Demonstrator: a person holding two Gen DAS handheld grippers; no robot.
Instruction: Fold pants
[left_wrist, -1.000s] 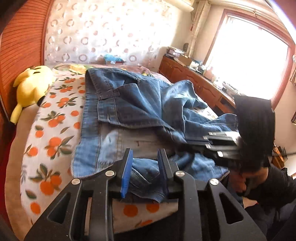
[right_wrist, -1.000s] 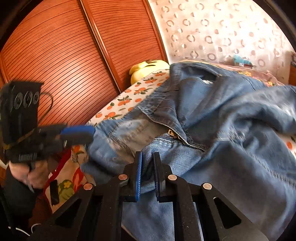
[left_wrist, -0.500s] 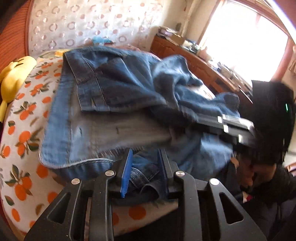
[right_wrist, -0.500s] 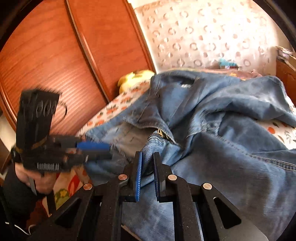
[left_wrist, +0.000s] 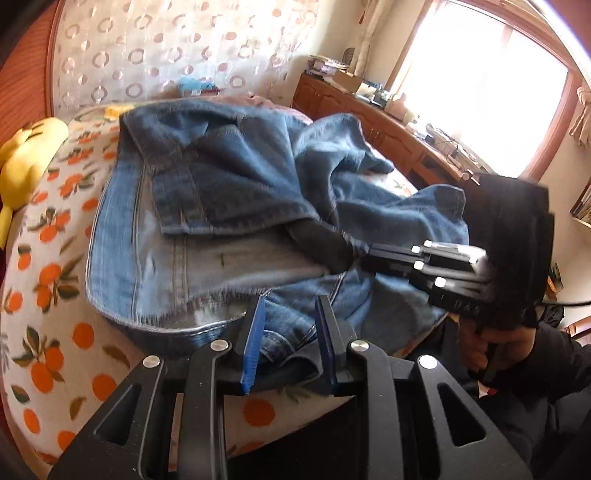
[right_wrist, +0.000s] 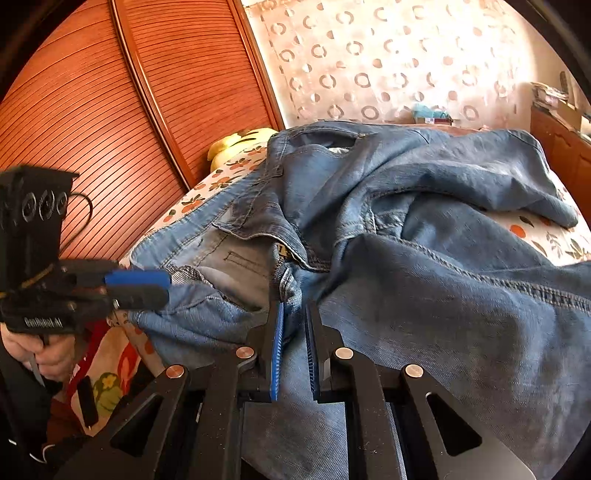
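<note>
— What have you got in front of you, and how many of each?

— One pair of blue jeans, lying rumpled on one bed with an orange-fruit print sheet. The waistband end lies toward the near edge of the bed, partly turned over so the paler inside shows, and one leg trails off toward the far right side. One yellow plush toy sits at the bed's left edge, well apart from the denim. One wooden sideboard runs under the one window.

— And your tongs?

— Two, one in each of my hands. My left gripper is pinching a thick bunched fold of the jeans' edge between its two blue pads, so its jaws stand a little apart around the cloth. My right gripper is pressed nearly together on a thinner fold near the zipper.

— Can each see the other?

— Yes. From the right wrist view my left gripper shows at the left, biting the denim edge; from the left wrist view my right gripper reaches in from the right, its tips buried in the cloth.
</note>
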